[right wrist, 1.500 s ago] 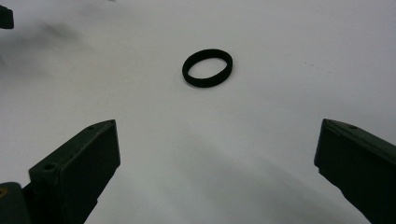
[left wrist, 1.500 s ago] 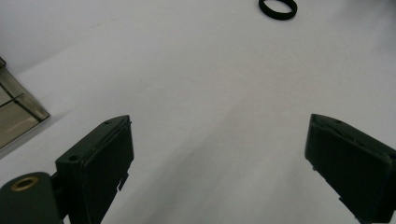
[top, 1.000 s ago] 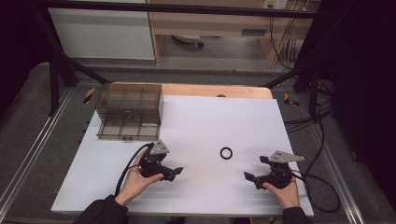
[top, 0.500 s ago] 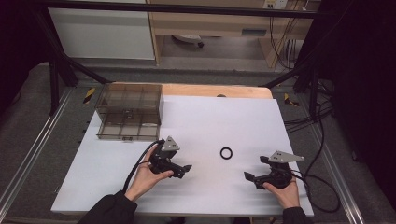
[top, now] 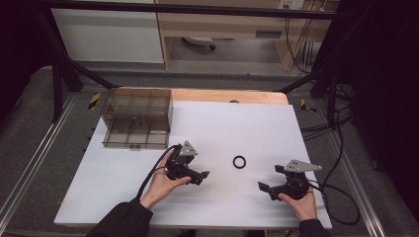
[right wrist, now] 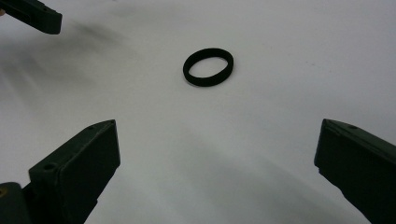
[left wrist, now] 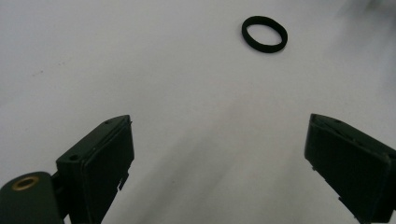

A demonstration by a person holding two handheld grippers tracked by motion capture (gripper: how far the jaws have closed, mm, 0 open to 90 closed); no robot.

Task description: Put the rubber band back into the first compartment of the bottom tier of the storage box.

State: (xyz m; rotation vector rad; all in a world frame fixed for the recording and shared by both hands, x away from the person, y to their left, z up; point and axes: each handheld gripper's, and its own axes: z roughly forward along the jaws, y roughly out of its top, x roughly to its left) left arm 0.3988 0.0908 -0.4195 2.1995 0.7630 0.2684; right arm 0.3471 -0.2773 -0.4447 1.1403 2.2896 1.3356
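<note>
A small black ring (top: 239,161) lies flat on the white table (top: 247,123), between my two grippers. My left gripper (top: 201,177) is held low to the ring's left, open and empty, jaws pointing right. In the left gripper view the ring (left wrist: 264,48) lies ahead and a little right of the open left gripper (left wrist: 219,123). My right gripper (top: 269,178) sits to the ring's lower right, also open and empty. In the right gripper view the ring (right wrist: 208,82) lies ahead of the open right gripper (right wrist: 219,125), with a jaw of the left gripper (right wrist: 32,16) at the top left.
A clear brownish compartment box (top: 137,118) stands at the table's back left. A wooden board edge (top: 232,95) runs along the back. Cables (top: 326,187) trail off the right side. Metal frame rails (top: 29,163) flank the table.
My left gripper has moved right and slightly forward, closer to the ring. The right gripper and the ring have stayed put.
</note>
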